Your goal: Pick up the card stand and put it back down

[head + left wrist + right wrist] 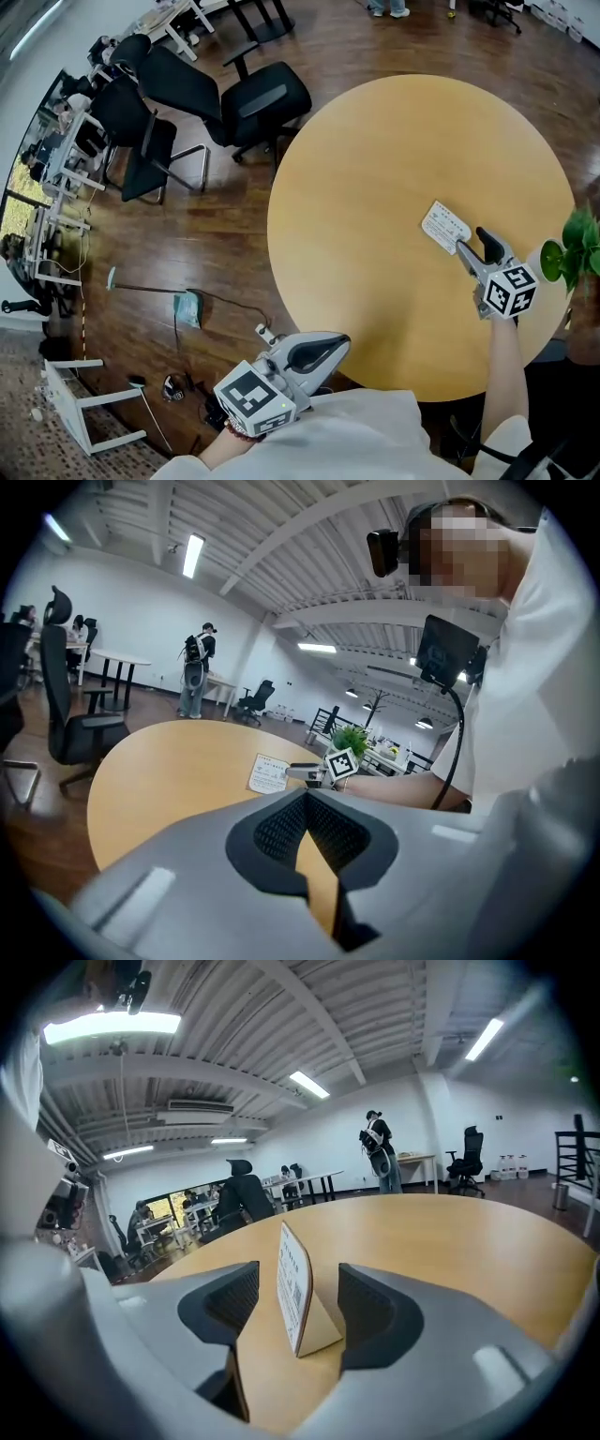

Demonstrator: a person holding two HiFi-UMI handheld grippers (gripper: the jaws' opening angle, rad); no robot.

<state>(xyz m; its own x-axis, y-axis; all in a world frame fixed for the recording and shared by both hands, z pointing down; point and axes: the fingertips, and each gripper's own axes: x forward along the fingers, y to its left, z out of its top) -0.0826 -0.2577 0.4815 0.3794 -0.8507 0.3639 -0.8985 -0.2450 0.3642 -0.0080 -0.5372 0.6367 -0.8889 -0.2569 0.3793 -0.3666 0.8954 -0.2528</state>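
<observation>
The card stand is a small white printed card on a folded tan base, standing upright on the round wooden table at its right side. My right gripper rests low on the table with its jaws open around the stand. In the right gripper view the card stand sits between the two dark pads, with a gap on each side and nothing touching it. My left gripper is held near the table's near edge, away from the stand, with its jaws together and empty. From the left gripper view the card stand shows far across the table.
A green potted plant stands just right of the right gripper at the table's edge. Black office chairs stand on the wooden floor to the far left of the table. A white stool frame and cables lie on the floor at near left.
</observation>
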